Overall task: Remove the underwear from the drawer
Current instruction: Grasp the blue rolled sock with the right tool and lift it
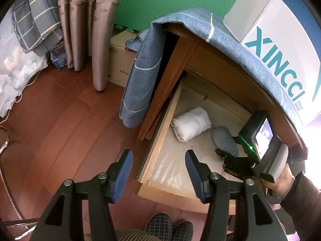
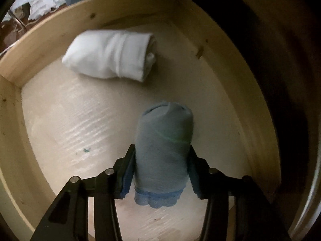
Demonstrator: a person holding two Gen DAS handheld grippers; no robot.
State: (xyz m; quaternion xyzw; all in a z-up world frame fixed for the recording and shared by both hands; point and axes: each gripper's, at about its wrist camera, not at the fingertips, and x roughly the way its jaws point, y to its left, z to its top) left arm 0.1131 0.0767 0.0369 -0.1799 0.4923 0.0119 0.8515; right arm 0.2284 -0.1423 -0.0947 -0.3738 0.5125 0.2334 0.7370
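Observation:
The wooden drawer (image 1: 160,128) stands pulled out of a cabinet, its pale walls (image 2: 30,56) ringing the right wrist view. Two rolled garments lie inside it. A white roll (image 1: 191,125) (image 2: 108,58) rests near the left wall. A blue-grey underwear roll (image 1: 224,140) (image 2: 164,124) lies to its right. My right gripper (image 1: 222,153) (image 2: 161,150) reaches down into the drawer, and its blue pads press both sides of the blue-grey roll. My left gripper (image 1: 158,154) hangs open above the drawer's front left corner, nothing between its fingers.
A blue cloth (image 1: 200,20) covers the cabinet top and hangs down its left side. A white shoe box (image 1: 280,46) stands on it. A cardboard box (image 1: 120,64), curtains (image 1: 86,30) and bedding (image 1: 36,24) line the far wall. Checked slippers (image 1: 160,227) stand on the wooden floor (image 1: 60,120).

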